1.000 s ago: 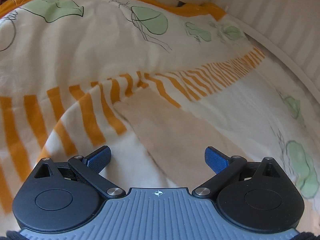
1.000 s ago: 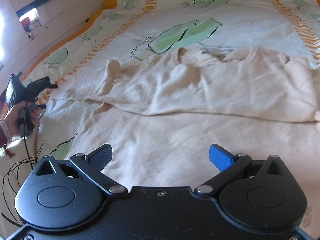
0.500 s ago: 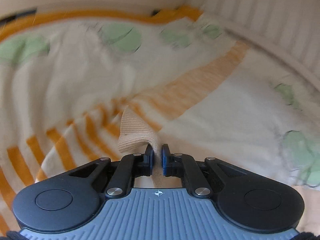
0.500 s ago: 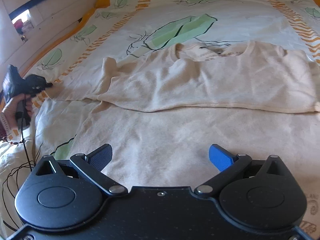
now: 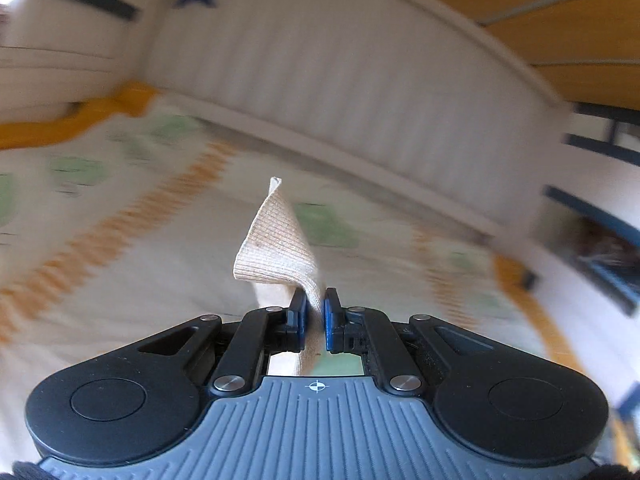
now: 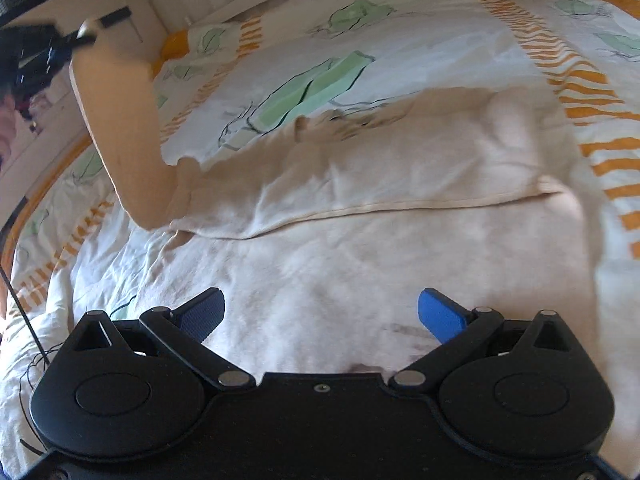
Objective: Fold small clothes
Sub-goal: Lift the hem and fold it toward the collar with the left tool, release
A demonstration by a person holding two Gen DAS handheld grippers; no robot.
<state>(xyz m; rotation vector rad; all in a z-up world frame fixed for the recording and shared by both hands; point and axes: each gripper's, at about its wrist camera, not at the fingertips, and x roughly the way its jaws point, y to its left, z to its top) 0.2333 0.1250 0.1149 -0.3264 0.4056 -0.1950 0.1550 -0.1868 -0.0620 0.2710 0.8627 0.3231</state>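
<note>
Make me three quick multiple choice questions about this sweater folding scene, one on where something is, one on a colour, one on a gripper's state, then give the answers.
1. Where is the sleeve cuff?
A. flat on the bedspread
B. between the left gripper's pads
C. under the right gripper

2. What colour are the bedspread's stripes?
A. orange
B. purple
C. black

3. How is the right gripper?
A. shut on cloth
B. shut on nothing
C. open, holding nothing

Answers: 1 B, the left gripper pinches the ribbed cuff. 2 A, orange bands cross the cover. 3 C, its pads stand wide apart above the sweater.
</note>
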